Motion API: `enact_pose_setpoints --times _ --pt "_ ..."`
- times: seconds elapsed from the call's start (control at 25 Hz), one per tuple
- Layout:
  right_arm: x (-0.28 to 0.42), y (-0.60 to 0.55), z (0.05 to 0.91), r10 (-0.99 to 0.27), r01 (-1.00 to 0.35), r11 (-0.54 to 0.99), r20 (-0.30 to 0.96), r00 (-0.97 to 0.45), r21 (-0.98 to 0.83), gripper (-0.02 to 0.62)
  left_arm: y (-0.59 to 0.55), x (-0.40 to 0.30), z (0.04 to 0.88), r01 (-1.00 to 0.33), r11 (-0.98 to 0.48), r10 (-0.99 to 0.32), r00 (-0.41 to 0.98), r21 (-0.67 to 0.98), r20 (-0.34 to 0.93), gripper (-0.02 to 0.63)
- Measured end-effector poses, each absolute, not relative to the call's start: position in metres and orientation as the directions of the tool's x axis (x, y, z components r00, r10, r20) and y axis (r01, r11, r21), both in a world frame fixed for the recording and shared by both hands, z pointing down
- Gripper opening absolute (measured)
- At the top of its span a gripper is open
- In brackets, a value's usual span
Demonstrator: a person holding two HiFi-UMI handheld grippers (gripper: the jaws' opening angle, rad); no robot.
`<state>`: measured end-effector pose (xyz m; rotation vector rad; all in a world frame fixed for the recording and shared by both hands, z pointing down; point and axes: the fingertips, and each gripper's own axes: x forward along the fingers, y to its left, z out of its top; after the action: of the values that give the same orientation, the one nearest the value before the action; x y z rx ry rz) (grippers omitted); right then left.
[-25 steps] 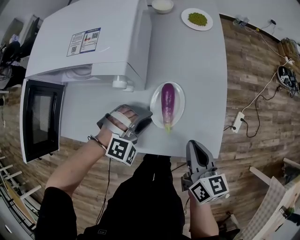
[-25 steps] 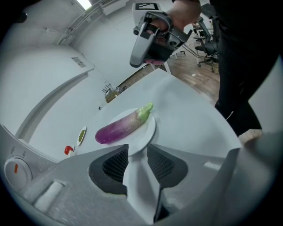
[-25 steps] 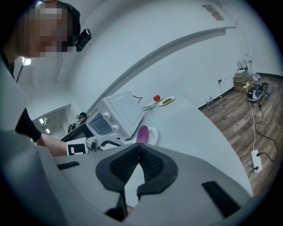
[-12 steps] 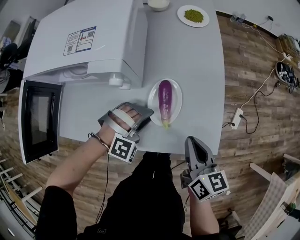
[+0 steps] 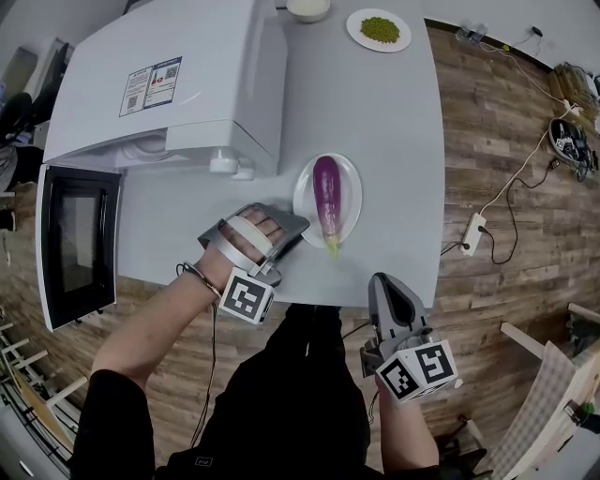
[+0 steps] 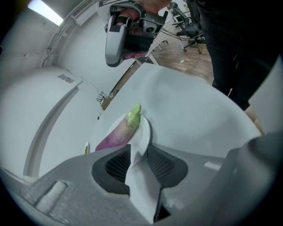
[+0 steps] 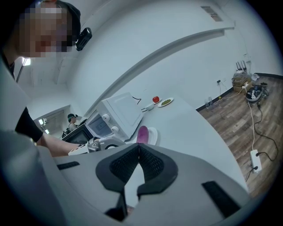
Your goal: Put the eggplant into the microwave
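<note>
A purple eggplant [image 5: 327,199] with a green stem lies on a small white plate [image 5: 302,197] near the table's front edge. The white microwave [image 5: 178,84] stands at the back left, its door [image 5: 80,244] swung open. My left gripper [image 5: 298,232] is at the plate's left rim. In the left gripper view the plate [image 6: 143,132] and eggplant [image 6: 119,132] lie just past the left gripper [image 6: 138,148], whose jaws are closing with the rim between them. My right gripper [image 5: 384,281] hangs off the table's front edge, shut and empty; the right gripper [image 7: 138,148] faces the eggplant [image 7: 142,133].
A plate of green food [image 5: 379,29] and a white bowl [image 5: 307,7] sit at the grey table's [image 5: 394,141] far edge. A power strip [image 5: 472,234] and cables lie on the wooden floor to the right. The microwave [image 7: 117,112] stands left of the plate.
The left gripper has rolled slightly while staying at the plate's rim. The right gripper has not moved. The eggplant lies as before.
</note>
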<state>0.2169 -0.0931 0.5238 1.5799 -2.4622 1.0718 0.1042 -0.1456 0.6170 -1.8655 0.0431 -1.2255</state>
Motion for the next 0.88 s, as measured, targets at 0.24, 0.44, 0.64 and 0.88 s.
enact_pose_setpoints --times 0.24,0.44,0.64,0.88 --pt "0.217 -0.094 0.526 -0.789 -0.808 0.25 0.372 -0.489 -0.533 0.014 -0.141 0.116 0.617 0.43 -0.574 -0.462 0.533 -0.697 0.709 0.109" --pt "0.216 -0.094 0.526 -0.788 -0.806 0.251 0.371 -0.492 -0.536 0.014 -0.141 0.12 0.617 0.458 -0.528 -0.474 0.539 -0.715 0.696 0.087" --pt "0.215 -0.09 0.528 -0.783 -0.803 0.252 0.374 -0.497 -0.54 0.014 -0.141 0.123 0.618 0.461 -0.514 -0.479 0.545 -0.723 0.688 0.076" --pt "0.216 -0.087 0.528 -0.785 -0.804 0.249 0.373 -0.494 -0.54 0.014 -0.14 0.125 0.618 0.466 -0.487 -0.489 0.556 -0.739 0.672 0.048"
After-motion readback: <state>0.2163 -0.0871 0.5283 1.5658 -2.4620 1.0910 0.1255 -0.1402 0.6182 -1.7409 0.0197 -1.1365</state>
